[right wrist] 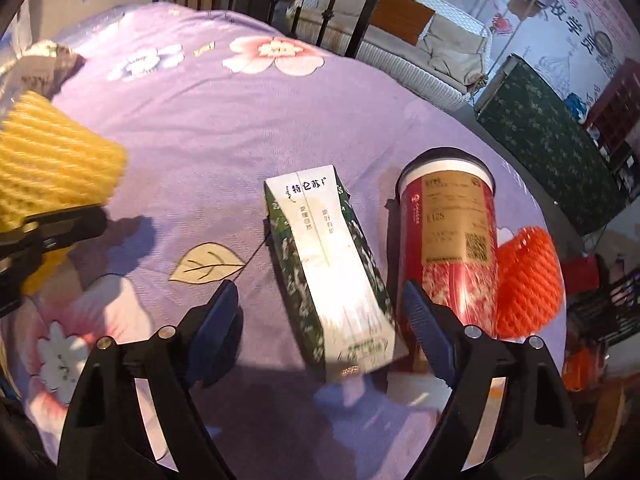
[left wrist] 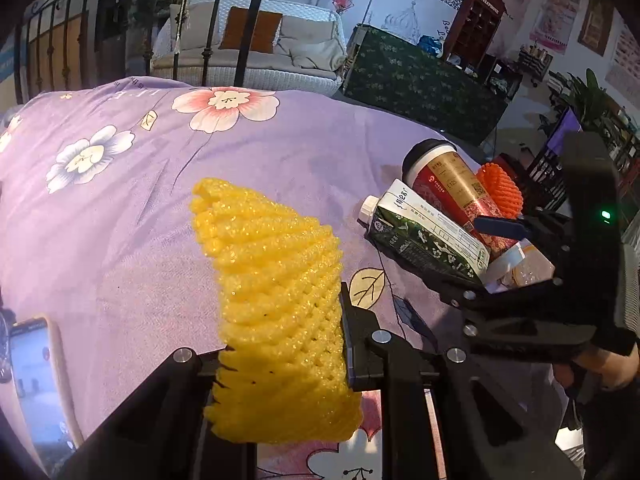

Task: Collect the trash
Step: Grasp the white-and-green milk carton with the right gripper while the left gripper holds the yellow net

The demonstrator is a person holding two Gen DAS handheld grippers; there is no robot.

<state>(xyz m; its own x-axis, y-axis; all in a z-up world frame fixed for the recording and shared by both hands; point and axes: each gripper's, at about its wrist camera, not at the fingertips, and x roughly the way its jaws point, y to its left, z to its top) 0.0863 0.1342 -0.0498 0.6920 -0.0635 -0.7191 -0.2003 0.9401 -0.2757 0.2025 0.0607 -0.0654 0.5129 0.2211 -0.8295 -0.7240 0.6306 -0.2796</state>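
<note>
Clamping yellow foam net (left wrist: pixel 276 304), the left claw (left wrist: pixel 280 364) hovers; right claw (right wrist: pixel 320 316) gapes around milk carton (right wrist: pixel 336 280).

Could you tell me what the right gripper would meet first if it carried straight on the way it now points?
Most likely the milk carton: it lies on the purple bedspread between the open right gripper fingers, directly ahead.
</note>
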